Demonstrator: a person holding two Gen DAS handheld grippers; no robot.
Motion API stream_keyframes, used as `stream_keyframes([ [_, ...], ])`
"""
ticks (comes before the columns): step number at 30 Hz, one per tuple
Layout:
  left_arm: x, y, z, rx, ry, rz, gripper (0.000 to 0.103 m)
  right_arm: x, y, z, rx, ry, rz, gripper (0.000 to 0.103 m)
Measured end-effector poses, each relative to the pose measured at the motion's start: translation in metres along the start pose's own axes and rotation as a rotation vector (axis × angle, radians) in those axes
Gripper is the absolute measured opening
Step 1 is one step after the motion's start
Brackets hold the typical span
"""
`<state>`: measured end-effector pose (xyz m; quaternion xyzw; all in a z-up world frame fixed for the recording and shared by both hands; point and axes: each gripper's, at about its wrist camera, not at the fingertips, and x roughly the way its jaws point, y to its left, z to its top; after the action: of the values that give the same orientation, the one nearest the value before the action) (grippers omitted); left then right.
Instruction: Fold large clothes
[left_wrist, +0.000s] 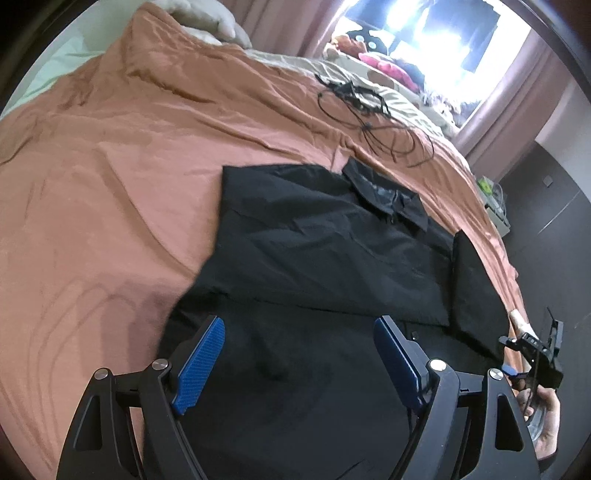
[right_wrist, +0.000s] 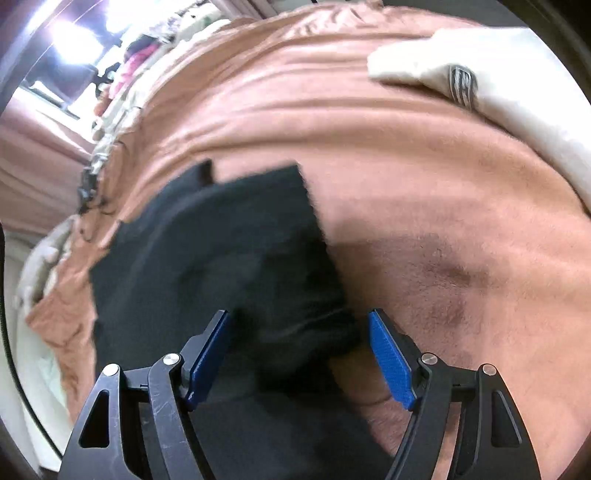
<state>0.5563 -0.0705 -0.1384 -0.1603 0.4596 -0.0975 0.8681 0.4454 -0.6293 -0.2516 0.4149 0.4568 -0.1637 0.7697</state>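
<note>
Between the spread pads of the left gripper (left_wrist: 295, 363) lay only black shirt (left_wrist: 325, 254) fabric, nothing pinched. Right gripper (right_wrist: 297, 360) jaws also stood apart over the shirt's edge, gripping nothing. Shirt lay partly folded, collar up, on the orange bedspread (left_wrist: 110, 177); black cables (left_wrist: 365, 110) sat beyond.

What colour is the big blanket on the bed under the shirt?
Rusty orange-brown bedspread, plain with no pattern. The left wrist view shows it best.
</note>
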Motion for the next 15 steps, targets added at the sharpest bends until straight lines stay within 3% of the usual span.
stream_keyframes([
  [4, 0.009, -0.009, -0.002, 0.018, 0.016, 0.004, 0.084, -0.002, 0.009, -0.001, -0.044, -0.022, -0.005, 0.077],
  [5, 0.01, -0.009, -0.002, 0.019, 0.017, 0.004, 0.084, -0.004, 0.007, -0.001, -0.039, -0.035, 0.004, 0.068],
  [6, 0.01, -0.01, -0.002, 0.018, 0.016, 0.003, 0.084, -0.005, 0.005, 0.0, -0.02, -0.048, 0.019, 0.042],
  [9, 0.008, -0.011, -0.003, 0.018, 0.008, 0.015, 0.084, -0.012, 0.0, 0.005, 0.039, -0.07, 0.09, 0.015],
  [12, 0.004, -0.011, -0.004, 0.018, 0.0, 0.016, 0.084, -0.03, 0.011, 0.005, 0.053, -0.126, 0.159, 0.011],
  [15, -0.001, -0.007, -0.003, -0.008, -0.006, -0.001, 0.084, -0.051, 0.038, -0.001, 0.008, -0.163, 0.286, 0.009],
])
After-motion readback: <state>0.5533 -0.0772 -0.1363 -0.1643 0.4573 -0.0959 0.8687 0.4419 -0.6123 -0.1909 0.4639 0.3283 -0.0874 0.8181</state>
